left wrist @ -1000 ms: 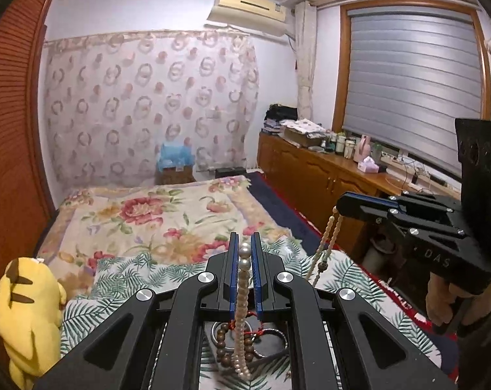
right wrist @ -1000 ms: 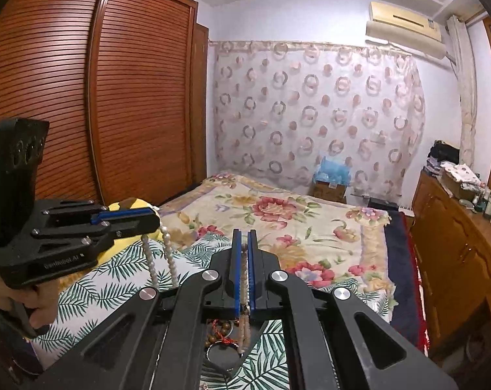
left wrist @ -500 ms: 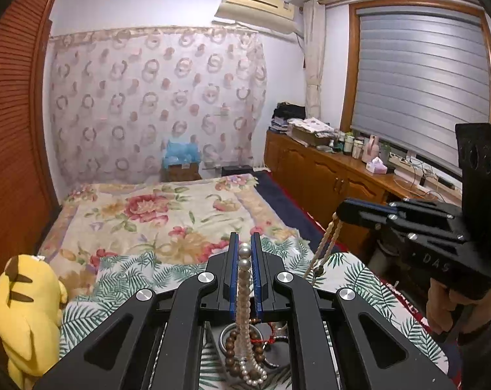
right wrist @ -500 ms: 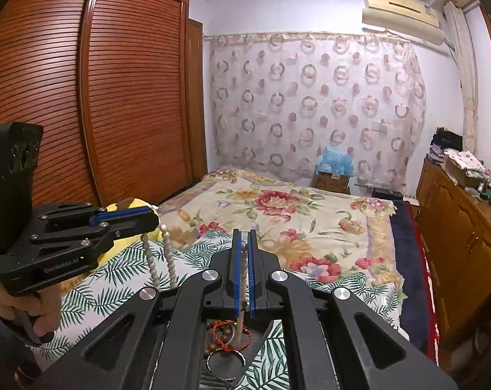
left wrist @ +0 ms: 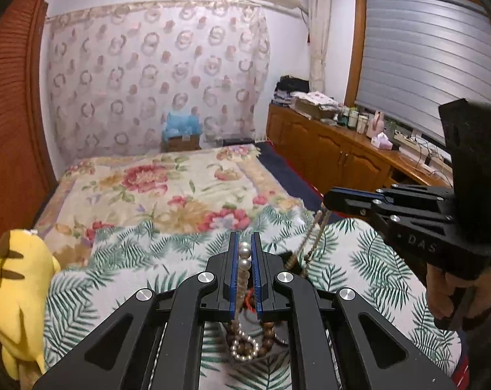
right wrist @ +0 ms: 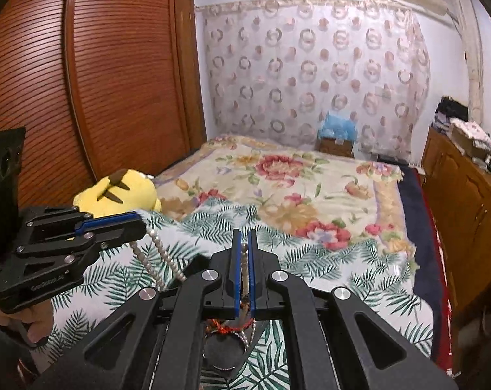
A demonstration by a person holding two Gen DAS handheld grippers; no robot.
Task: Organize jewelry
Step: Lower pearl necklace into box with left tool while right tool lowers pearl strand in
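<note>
My left gripper (left wrist: pixel 244 243) is shut on a white pearl necklace (left wrist: pixel 244 255). Its lower end coils onto a pile of jewelry (left wrist: pixel 245 346) with brown wooden beads, on the leaf-print cloth (left wrist: pixel 122 279). My right gripper (right wrist: pixel 244 243) is shut on a thin strand of small beige beads (right wrist: pixel 244 266). That strand hangs down to a red cord (right wrist: pixel 227 328) and a silver bangle (right wrist: pixel 226 352). Each gripper shows in the other's view: the right gripper (left wrist: pixel 329 200) with its strand (left wrist: pixel 316 237), and the left gripper (right wrist: pixel 141 224) with the pearls (right wrist: pixel 162 255).
A yellow plush toy (left wrist: pixel 14 292) lies at the left edge of the cloth. Beyond it spreads a floral bedspread (left wrist: pixel 167 191). A wooden cabinet (left wrist: pixel 336 156) with bottles runs along the right wall, and a slatted wardrobe (right wrist: pixel 83 97) along the left.
Both grippers have come down toward the leaf-print cloth with their strands still clamped. The pearl necklace's lower end now coils on the jewelry pile.
</note>
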